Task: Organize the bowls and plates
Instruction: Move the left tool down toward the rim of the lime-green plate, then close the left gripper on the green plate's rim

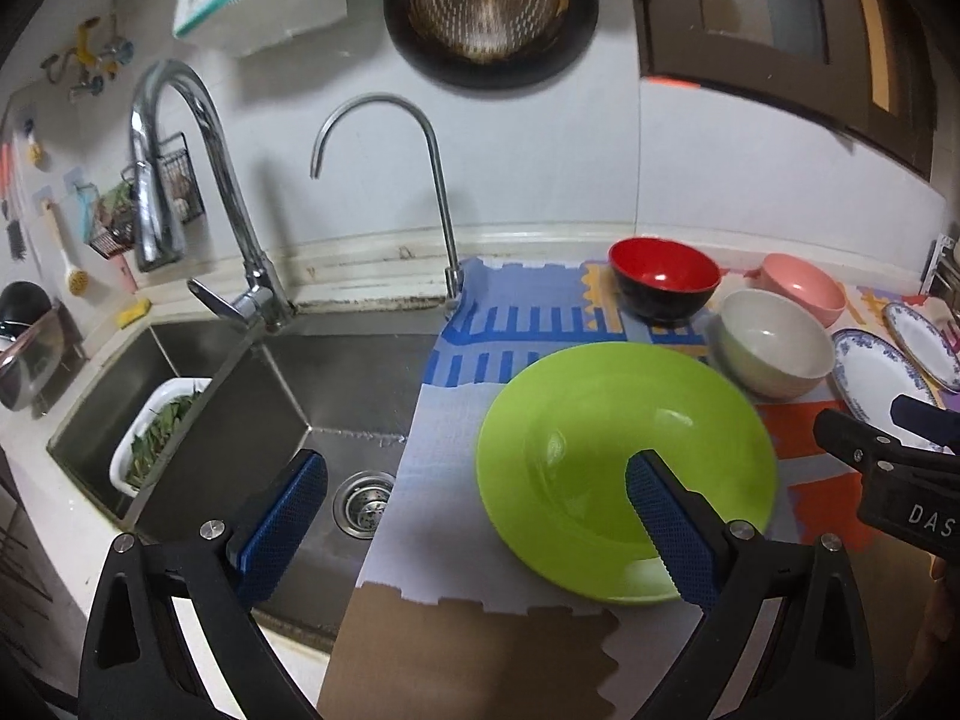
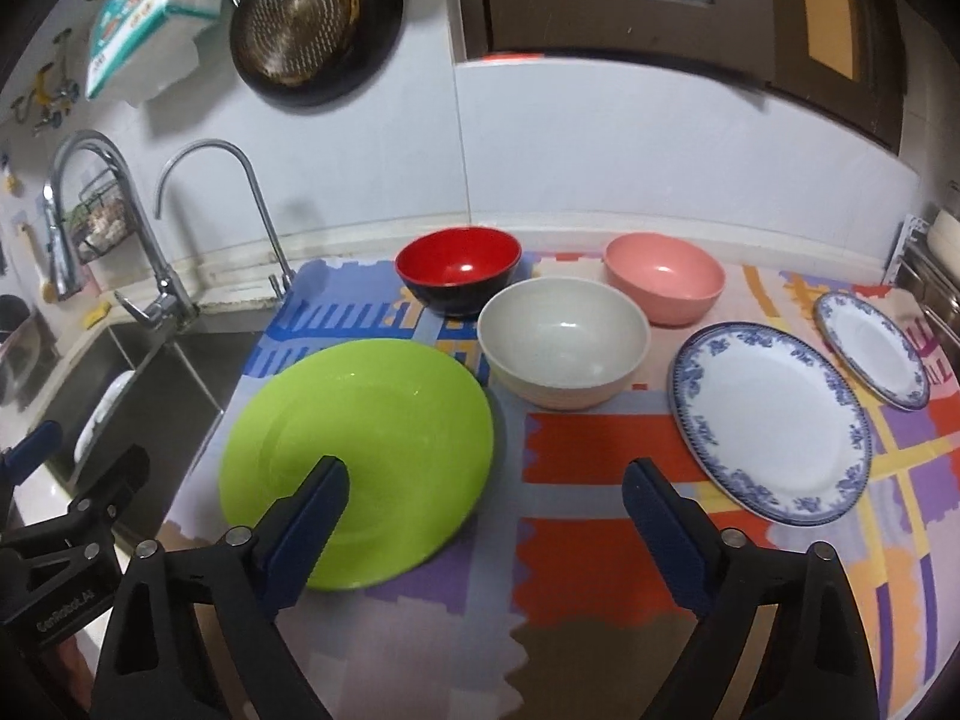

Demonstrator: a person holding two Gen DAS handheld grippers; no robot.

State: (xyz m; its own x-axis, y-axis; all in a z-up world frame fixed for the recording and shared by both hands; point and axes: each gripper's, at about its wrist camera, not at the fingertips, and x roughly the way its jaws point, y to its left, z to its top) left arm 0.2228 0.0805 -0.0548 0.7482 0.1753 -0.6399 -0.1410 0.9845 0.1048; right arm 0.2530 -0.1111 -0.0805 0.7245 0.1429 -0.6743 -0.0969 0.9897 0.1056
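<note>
We held both grippers, left and right, spread wide and grasping nothing. The green plate lay lower left of the right view, bowls behind it, blue plates at right. We judged nothing sorted yet; next, close on one dish's rim.

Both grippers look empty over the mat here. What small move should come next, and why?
Probably bring the right gripper down and right to the near rim of the large blue-patterned plate, since its jaws are open and empty. That plate lies flat, apart from the smaller patterned plate; the two would likely stack. The left gripper, also open, hangs by the green plate.
</note>
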